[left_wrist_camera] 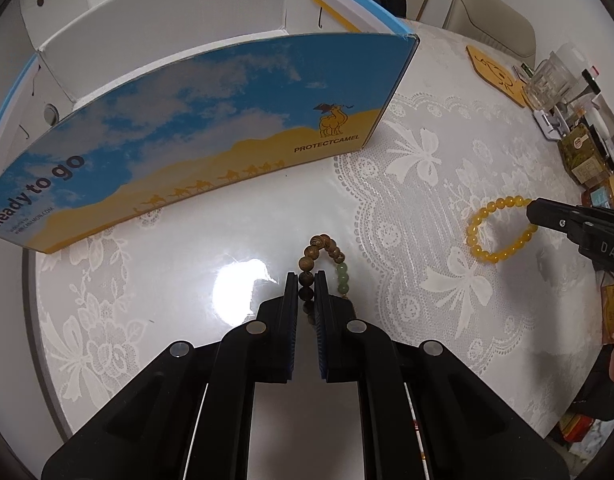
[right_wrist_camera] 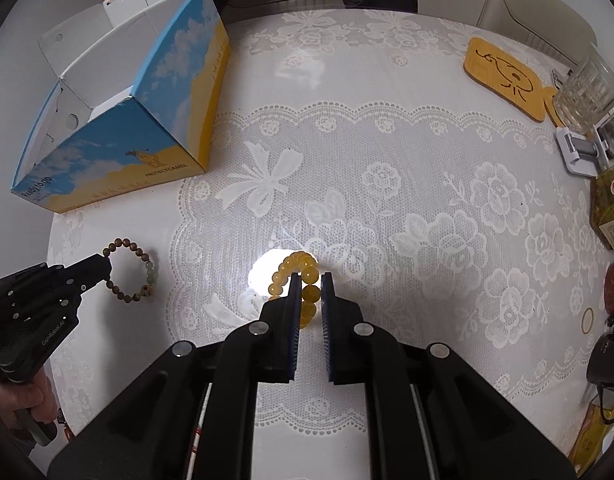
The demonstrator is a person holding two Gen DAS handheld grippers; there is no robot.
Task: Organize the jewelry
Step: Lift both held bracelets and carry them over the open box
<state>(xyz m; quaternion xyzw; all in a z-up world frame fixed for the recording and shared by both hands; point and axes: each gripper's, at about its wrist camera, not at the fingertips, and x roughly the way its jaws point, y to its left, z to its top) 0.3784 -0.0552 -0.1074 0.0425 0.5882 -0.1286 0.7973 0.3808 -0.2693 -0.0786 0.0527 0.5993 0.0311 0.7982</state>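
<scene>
- Left gripper (left_wrist_camera: 306, 276): jaws narrow, clamped on the brown bead bracelet (left_wrist_camera: 321, 258), beads pinched between the pads; loop with its few green beads sticks out past the tips, over the table (left_wrist_camera: 187, 280).
- Right gripper (right_wrist_camera: 310, 278): jaws narrow, clamped on the yellow bead bracelet (right_wrist_camera: 297, 276), beads between the pads; from the left wrist view the rest of the ring hangs left of the tips.
- Both pieces look lifted or just about off the lace tablecloth (right_wrist_camera: 387, 200); cannot tell the clearance.
- Key relation: open camel-print box (left_wrist_camera: 211, 128) sits far-left of both grippers, opening up, long side facing the near edge of the table.
- Left gripper is nearer the box: box wall just beyond its tips, straight ahead and left. Right gripper is well apart from it, box up-left across the cloth (right_wrist_camera: 119, 120).
- Judgement: next move likely carries each bracelet far-left over the box rim; the left 1 has the shorter path.
- Risk: dangling loop may catch on the box wall.
</scene>
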